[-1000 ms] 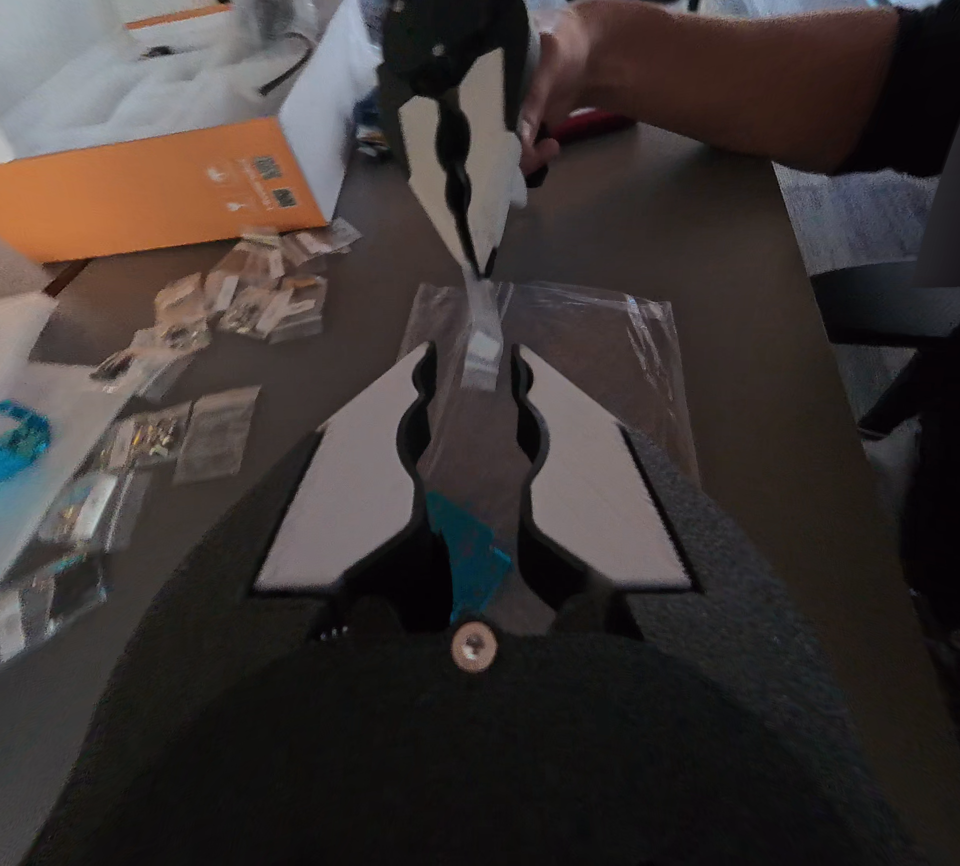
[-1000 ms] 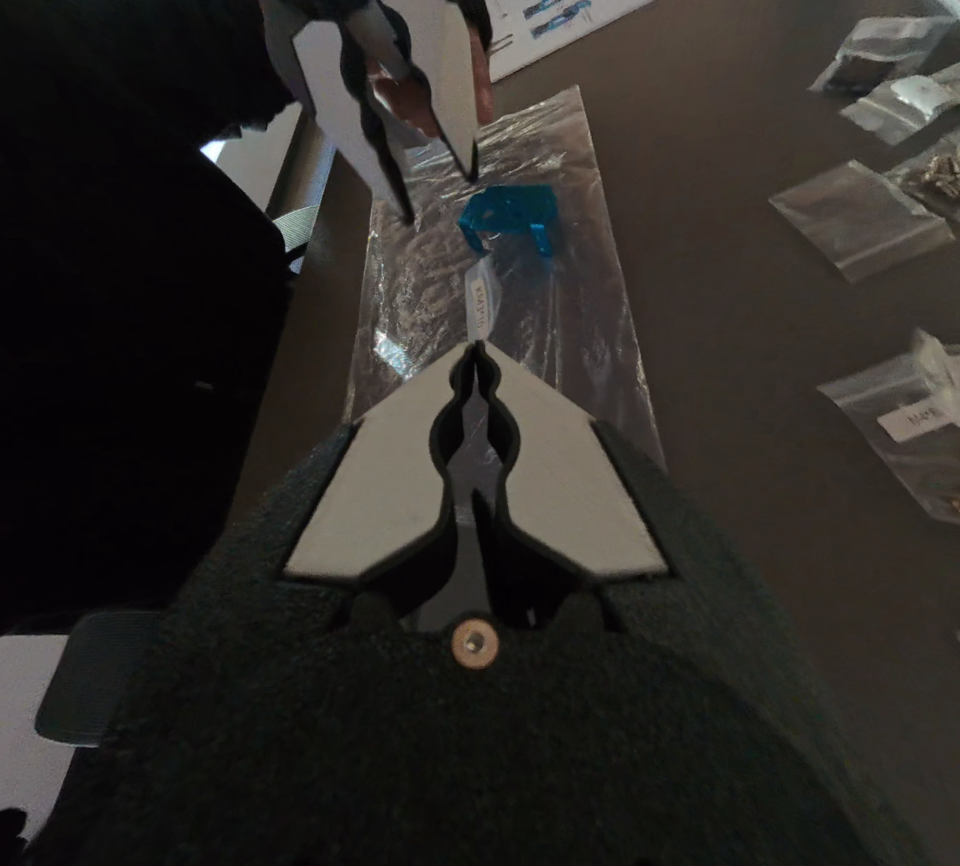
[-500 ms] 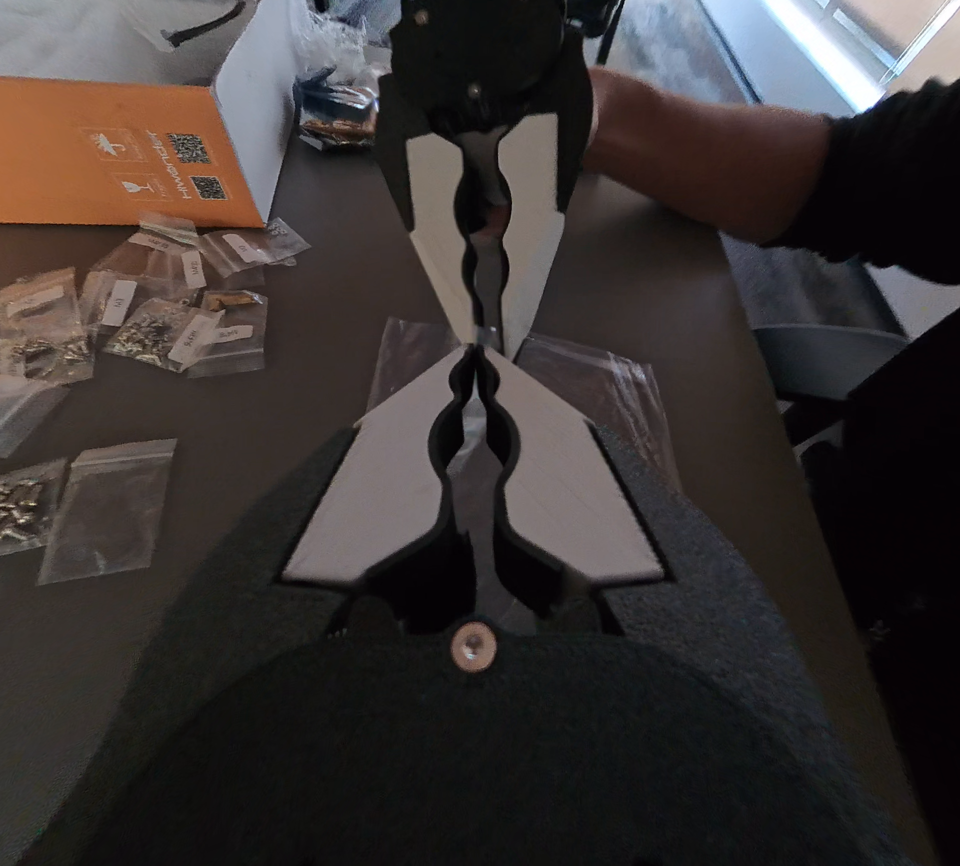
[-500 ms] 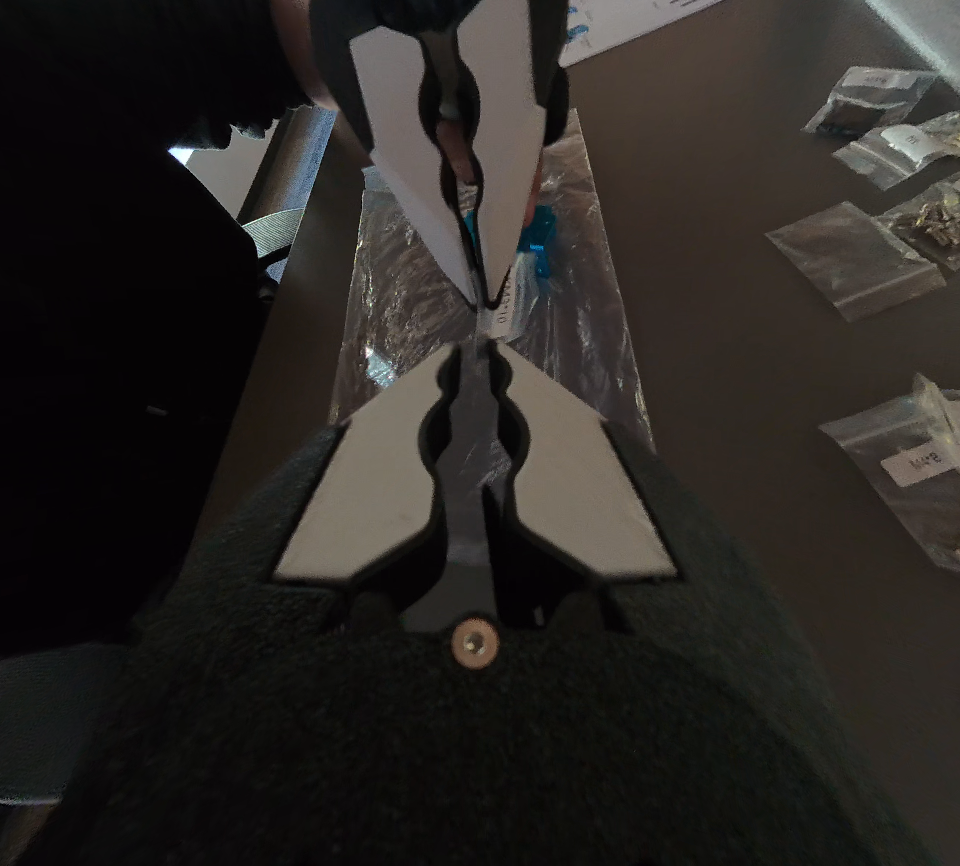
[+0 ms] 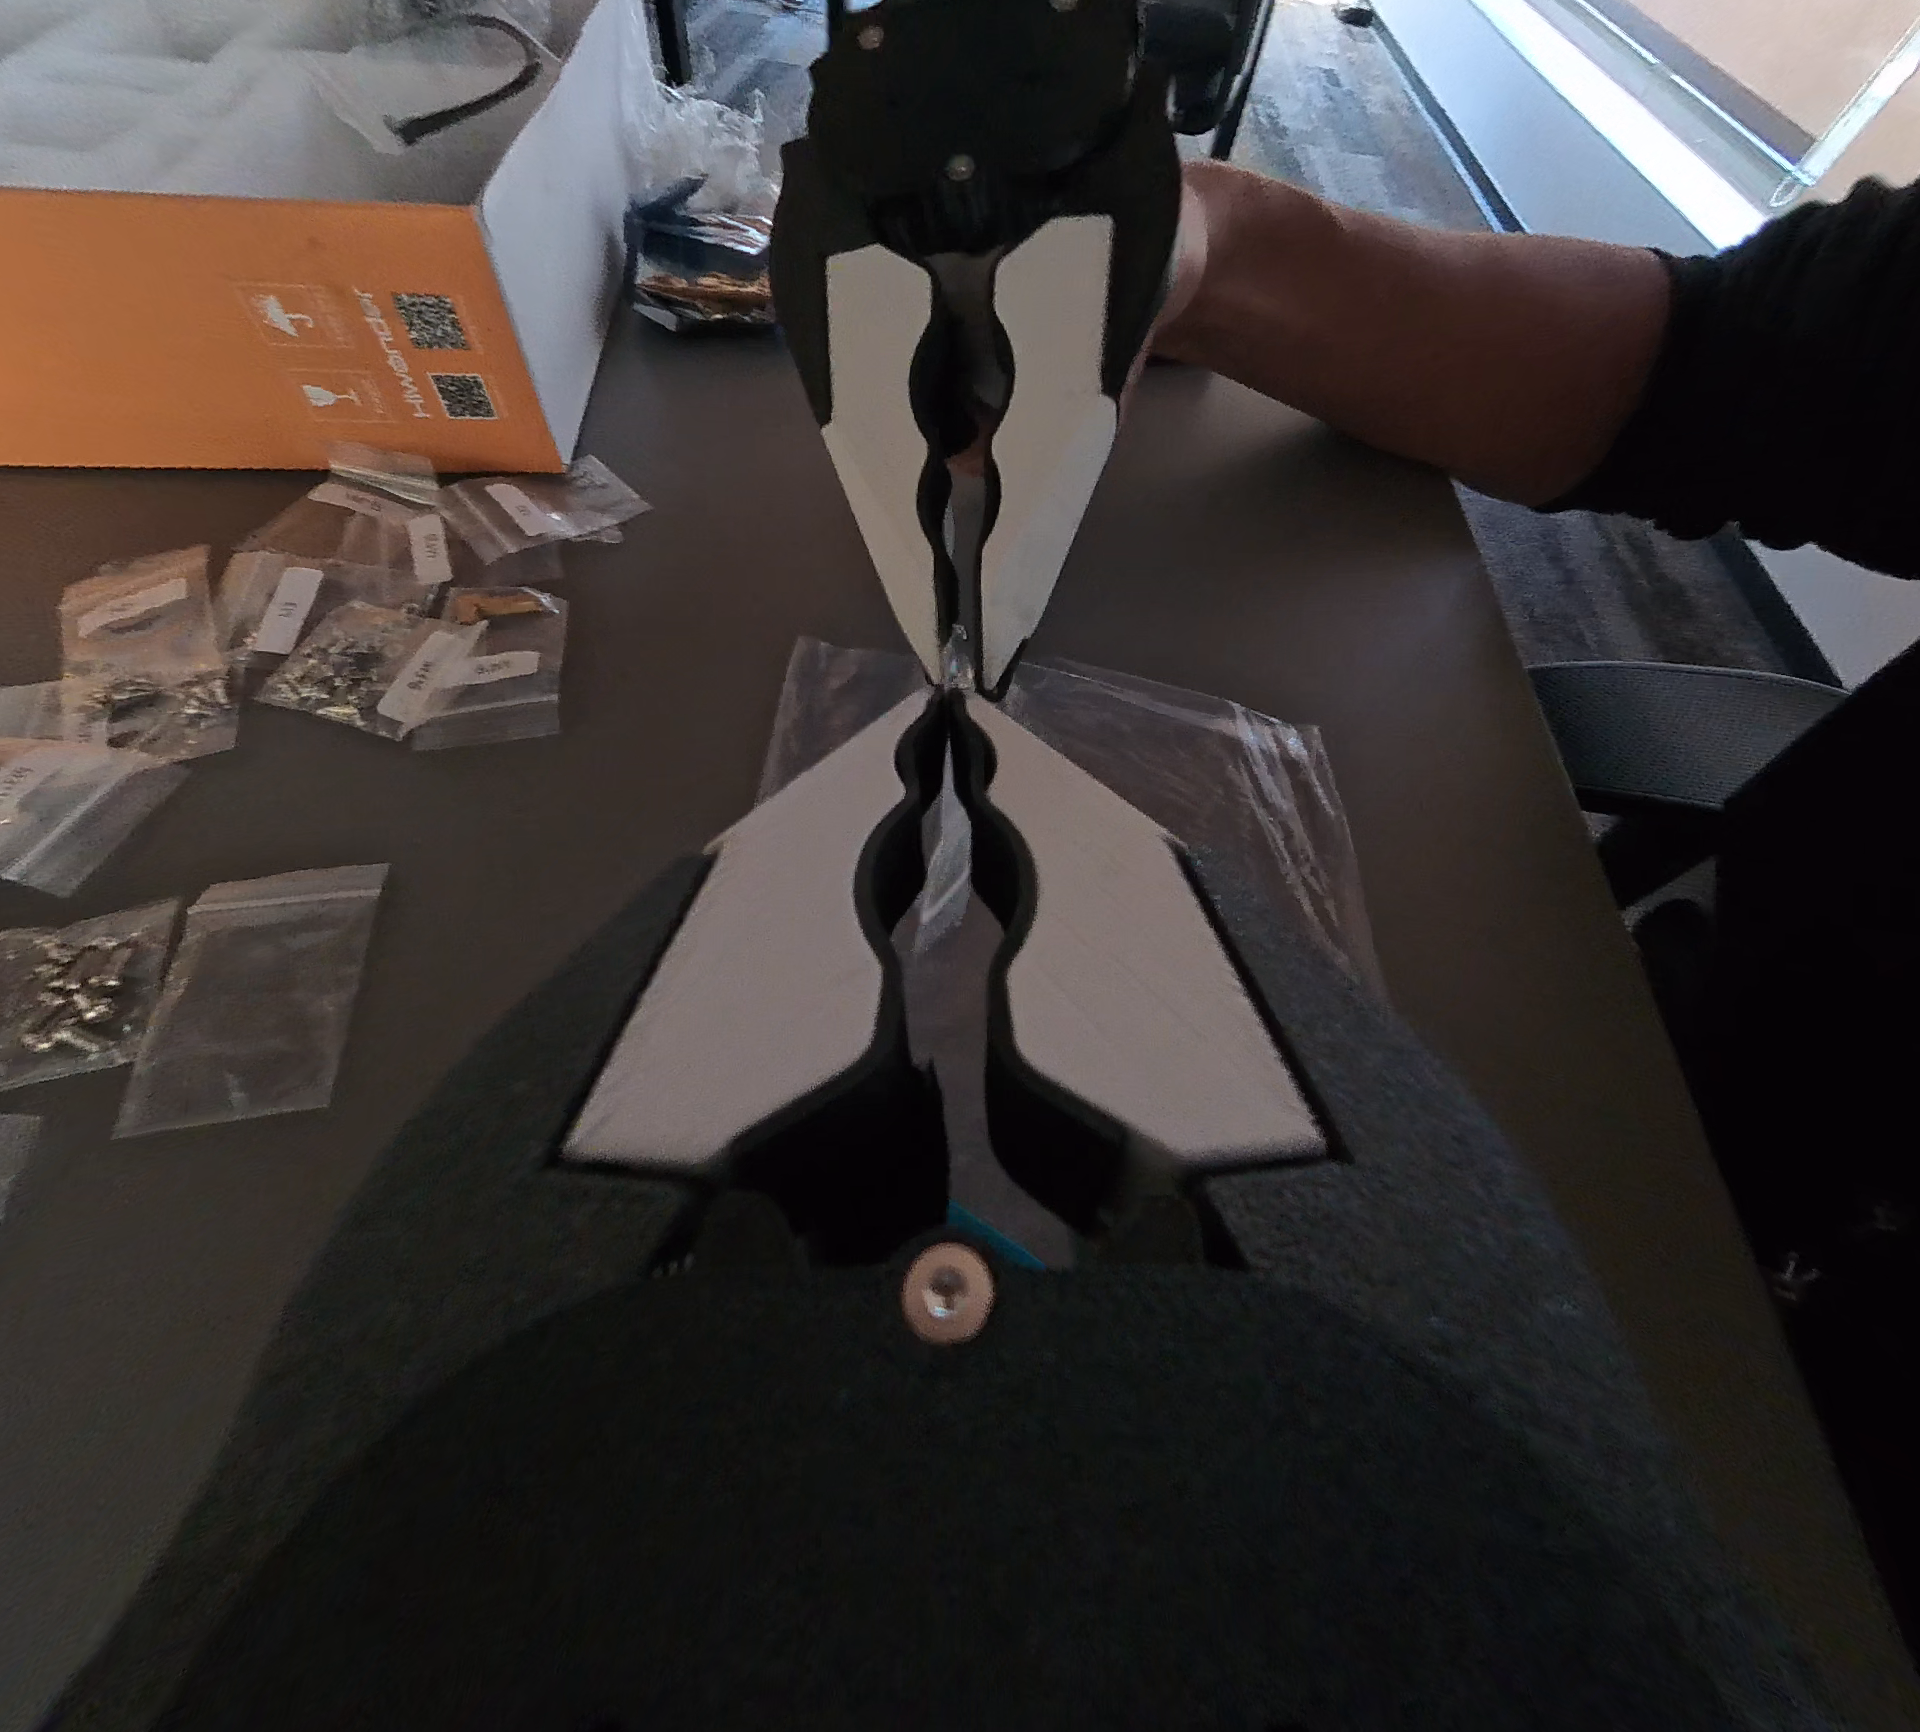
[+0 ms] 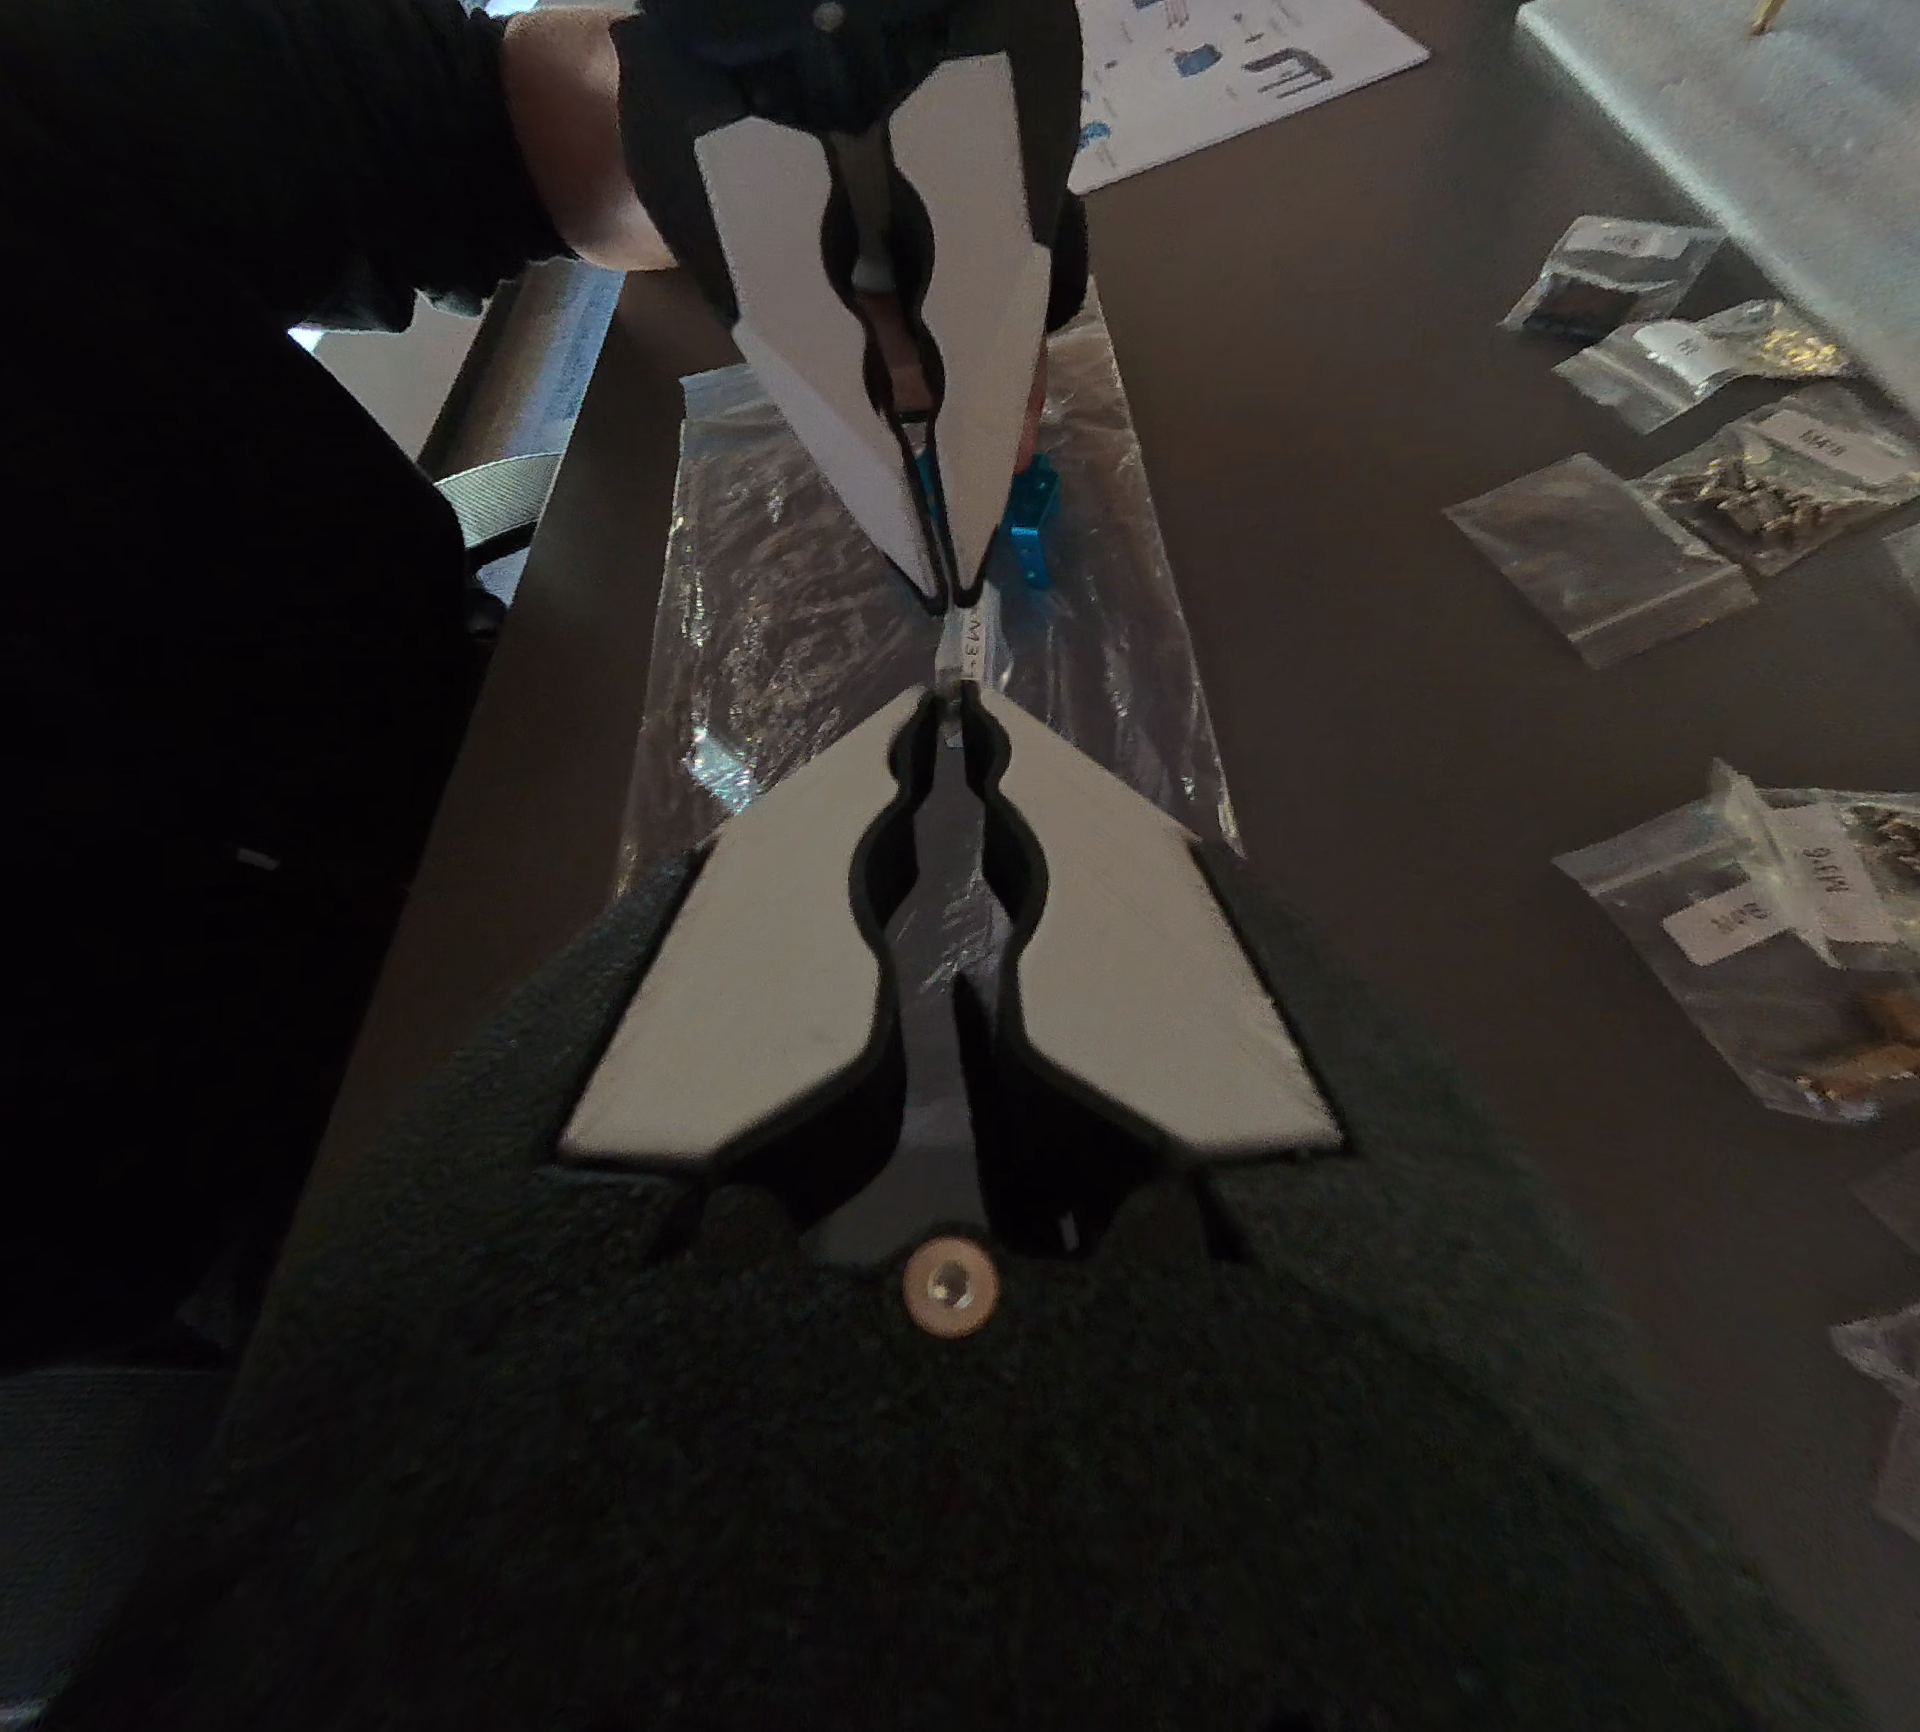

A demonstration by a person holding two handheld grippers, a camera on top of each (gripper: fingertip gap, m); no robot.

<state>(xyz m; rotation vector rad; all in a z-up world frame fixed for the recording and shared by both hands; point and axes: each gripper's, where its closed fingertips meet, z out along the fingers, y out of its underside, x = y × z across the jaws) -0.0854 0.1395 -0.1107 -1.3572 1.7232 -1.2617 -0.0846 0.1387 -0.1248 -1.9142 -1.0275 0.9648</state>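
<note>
Both my tongs, left and right, pinched closed on small clear bag. Looks light, floppy, slippery; I'd grip the edges

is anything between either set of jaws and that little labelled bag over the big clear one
Nothing visible. The left gripper and right gripper each pinch an end of the small bag, held above the large clear bag with its blue part.

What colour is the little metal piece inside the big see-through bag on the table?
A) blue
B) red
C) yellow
A: the right wrist view shows a blue metal bracket inside the clear plastic bag, just behind the left hand-held gripper.
</note>
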